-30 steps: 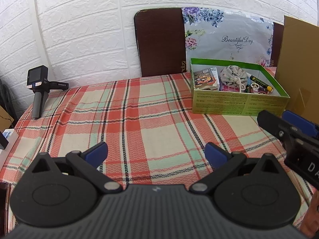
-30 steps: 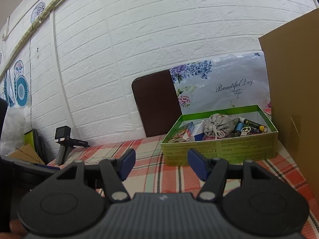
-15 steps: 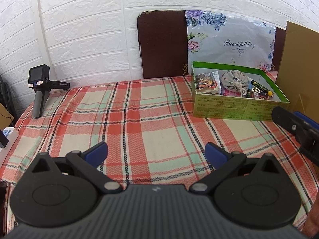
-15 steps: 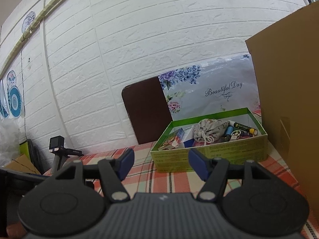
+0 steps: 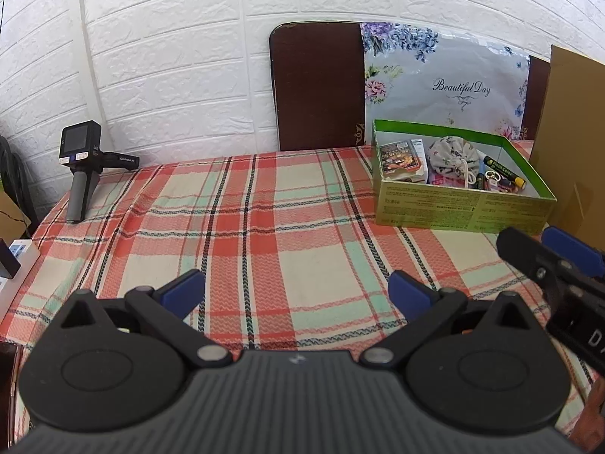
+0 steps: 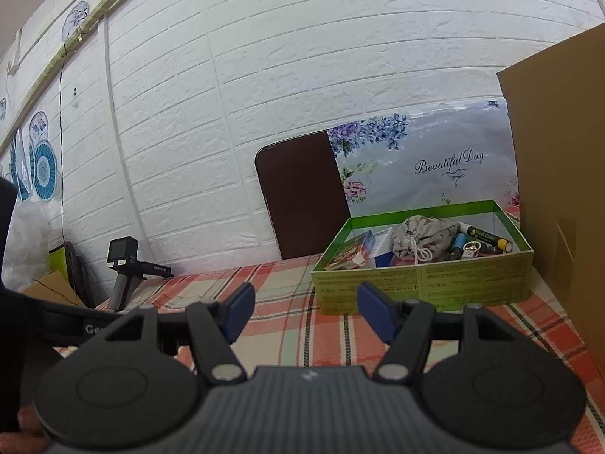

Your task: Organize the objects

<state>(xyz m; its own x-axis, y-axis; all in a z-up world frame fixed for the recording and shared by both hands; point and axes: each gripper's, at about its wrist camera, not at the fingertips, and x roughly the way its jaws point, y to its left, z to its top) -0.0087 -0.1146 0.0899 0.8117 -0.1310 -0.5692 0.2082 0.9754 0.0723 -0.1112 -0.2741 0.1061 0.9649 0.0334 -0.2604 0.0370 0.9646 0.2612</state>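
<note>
Left wrist view: the left gripper (image 5: 296, 287) gapes wide, empty; green box (image 5: 461, 210) sits right of centre, contents crowded, small items indistinct. Right wrist view: the right gripper (image 6: 302, 312) is wide, empty; cardboard sheet (image 6: 559, 204) is cut off at the frame's right.

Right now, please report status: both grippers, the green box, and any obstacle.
Left gripper open, empty. Right gripper open, empty, facing green box. Box on plaid tablecloth, holding drawstring pouch and markers. Path to box unobstructed.

A white embossed brick-pattern wall (image 5: 181, 56) stood behind the red-and-green plaid-clothed bench (image 5: 264, 234); a dark brown rounded board (image 5: 317, 87) leaned against it.
</note>
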